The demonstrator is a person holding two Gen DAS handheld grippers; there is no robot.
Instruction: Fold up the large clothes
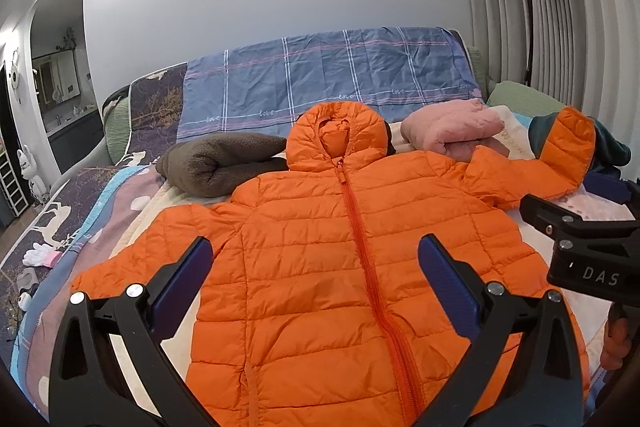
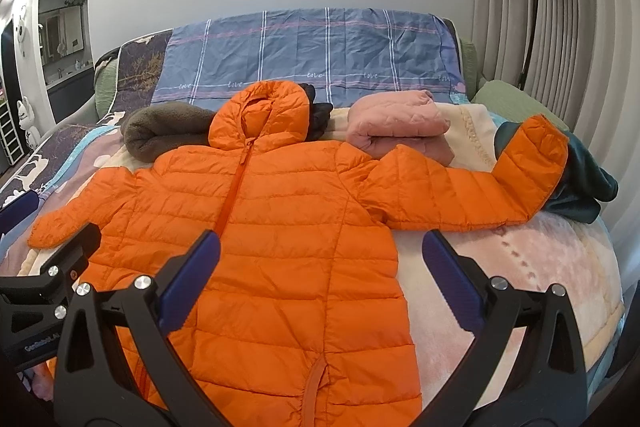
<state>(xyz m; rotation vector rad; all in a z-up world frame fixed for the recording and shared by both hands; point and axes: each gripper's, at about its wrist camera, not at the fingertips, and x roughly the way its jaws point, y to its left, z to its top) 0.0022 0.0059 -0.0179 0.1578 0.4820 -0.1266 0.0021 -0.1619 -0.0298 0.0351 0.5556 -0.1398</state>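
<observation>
We hold both grippers, left (image 1: 316, 273) and right (image 2: 322, 269), fingers spread empty above the orange jacket (image 1: 340, 247); open blanket (image 2: 520, 267) lies at three o'clock.

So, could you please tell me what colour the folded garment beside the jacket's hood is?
Brown, a fleecy folded garment; the right wrist view shows it best.

Orange hooded jacket (image 2: 280, 227) flat, zipped, sleeves spread on bed (image 2: 520, 267); right tongs (image 2: 320, 267) wide apart above it.
</observation>
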